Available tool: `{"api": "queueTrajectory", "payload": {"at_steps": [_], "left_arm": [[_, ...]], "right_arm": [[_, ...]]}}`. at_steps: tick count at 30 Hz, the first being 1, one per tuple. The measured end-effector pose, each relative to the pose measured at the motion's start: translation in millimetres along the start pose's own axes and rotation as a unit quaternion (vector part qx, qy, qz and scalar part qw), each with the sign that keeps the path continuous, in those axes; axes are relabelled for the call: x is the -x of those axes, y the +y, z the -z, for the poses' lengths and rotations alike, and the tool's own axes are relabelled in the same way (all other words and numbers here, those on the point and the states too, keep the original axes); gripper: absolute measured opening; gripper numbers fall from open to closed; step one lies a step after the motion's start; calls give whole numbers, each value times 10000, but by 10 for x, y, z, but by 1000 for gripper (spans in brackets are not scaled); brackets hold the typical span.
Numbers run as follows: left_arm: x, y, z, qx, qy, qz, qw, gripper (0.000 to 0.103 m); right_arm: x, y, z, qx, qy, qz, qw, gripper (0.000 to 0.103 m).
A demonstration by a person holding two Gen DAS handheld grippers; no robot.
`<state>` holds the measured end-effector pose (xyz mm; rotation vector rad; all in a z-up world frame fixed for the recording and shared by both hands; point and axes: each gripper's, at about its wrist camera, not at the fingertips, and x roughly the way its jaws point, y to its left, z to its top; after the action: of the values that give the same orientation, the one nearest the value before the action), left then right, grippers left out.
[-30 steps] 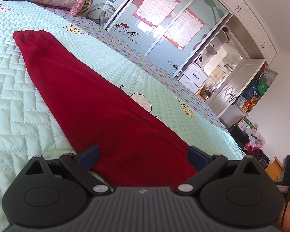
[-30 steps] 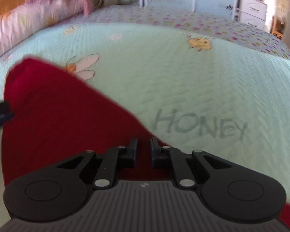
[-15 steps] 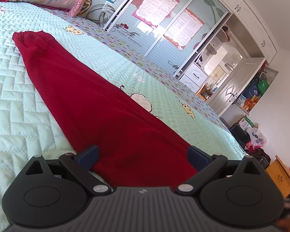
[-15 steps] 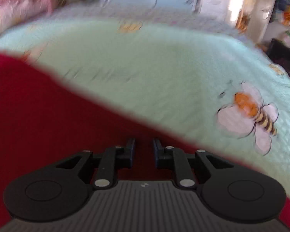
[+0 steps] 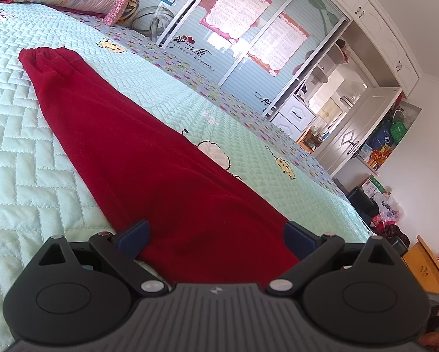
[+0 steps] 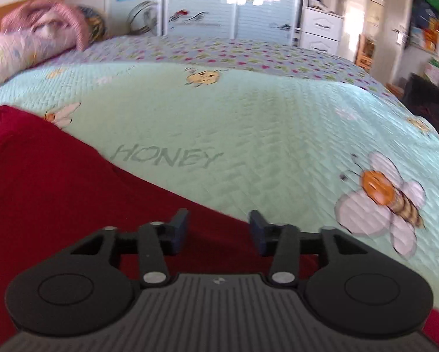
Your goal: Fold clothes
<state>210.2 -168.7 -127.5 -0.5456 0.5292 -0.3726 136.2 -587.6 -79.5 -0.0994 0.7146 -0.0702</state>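
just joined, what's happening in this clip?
A person with a tool in each hand is folding a red garment on a quilted bed. The garment lies stretched out in a long strip. The left tool is wide open, its jaws either side of the near end, not pinching it. The right tool is over another part of the cloth with its jaws opening; fabric shows between them but the pads aren't pressing on it, so it looks like a release.
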Motion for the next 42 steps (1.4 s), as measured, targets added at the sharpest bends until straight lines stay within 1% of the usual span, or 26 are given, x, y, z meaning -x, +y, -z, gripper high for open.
{"api": "queueTrajectory", "payload": {"at_steps": [2, 3, 5, 6, 8, 9, 11, 12, 13, 15, 19, 21, 23, 25, 26, 28, 29, 30, 31, 32, 34, 35, 37, 39, 40, 42], "left_arm": [[1, -5, 1, -3, 2, -1, 10000, 100], [0, -3, -2, 0, 2, 2, 10000, 100], [2, 0, -3, 6, 1, 6, 10000, 100], [3, 0, -2, 6, 1, 7, 10000, 100], [5, -4, -2, 8, 0, 5, 10000, 100], [6, -6, -2, 9, 0, 5, 10000, 100], [5, -7, -2, 8, 1, 4, 10000, 100], [5, -7, -4, 7, 1, 4, 10000, 100], [4, -8, -5, 8, 1, 4, 10000, 101], [5, -11, -4, 9, 0, 6, 10000, 101], [6, -17, -1, 10, 1, 12, 10000, 101], [7, -17, 1, 15, -1, 17, 10000, 101], [6, -18, 0, 12, 0, 17, 10000, 101], [8, -16, 0, 13, 1, 20, 10000, 101], [10, -14, 1, 13, 1, 20, 10000, 101], [13, -11, 2, 13, 1, 22, 10000, 101], [13, -11, 3, 14, 1, 23, 10000, 102], [13, -11, 4, 15, 0, 25, 10000, 102], [14, -11, 4, 15, 0, 27, 10000, 102], [14, -11, 5, 16, -1, 28, 10000, 102], [14, -11, 6, 18, -2, 32, 10000, 102], [15, -11, 6, 18, -2, 34, 10000, 102], [14, -16, 5, 16, -2, 35, 10000, 102], [14, -19, 3, 18, -2, 38, 10000, 102], [15, -22, 4, 19, -3, 39, 10000, 102], [16, -29, 4, 20, -4, 40, 10000, 102]], "right_arm": [[-86, 122, -14, 429, 163, -130, 9989, 50], [-89, 183, -4, 596, 179, -174, 9979, 50], [-116, 223, 1, 758, 200, -158, 9968, 47], [-132, 195, -7, 655, 234, -243, 9973, 35], [-159, 155, -33, 441, 341, -463, 9974, 24], [-166, 152, -53, 380, 394, -538, 9971, 17], [-186, 137, -103, 228, 488, -676, 9963, 9], [-202, 119, -125, 156, 503, -706, 9961, 2], [-218, 102, -146, 89, 513, -728, 9960, 2], [-194, 71, -180, -5, 364, -629, 9974, 2], [-372, 42, -189, 79, 365, -77, 9993, 0], [-422, 54, -206, 130, 344, 25, 9993, 0], [-344, 44, -240, 20, 157, 174, 9997, 0], [-223, 14, -244, -108, 21, 204, 9997, 4], [-171, -6, -238, -193, 15, 144, 9997, 7], [-102, -5, -202, -280, 42, -67, 9996, 20], [-69, -3, -183, -320, 56, -175, 9993, 30], [-89, 29, -167, -253, 114, -230, 9994, 37], [-118, 67, -151, -167, 180, -274, 9993, 38], [-147, 105, -136, -81, 246, -318, 9992, 36], [-252, 183, -96, 227, 287, -155, 9992, 14], [-293, 180, -105, 242, 264, -67, 9993, 2], [-372, 160, -135, 220, 203, 106, 9995, 1], [-403, 136, -155, 308, 131, 432, 9985, 0], [-386, 94, -157, 228, 97, 526, 9983, 0], [-241, -89, -132, -225, 4, 422, 9989, 3]]}}
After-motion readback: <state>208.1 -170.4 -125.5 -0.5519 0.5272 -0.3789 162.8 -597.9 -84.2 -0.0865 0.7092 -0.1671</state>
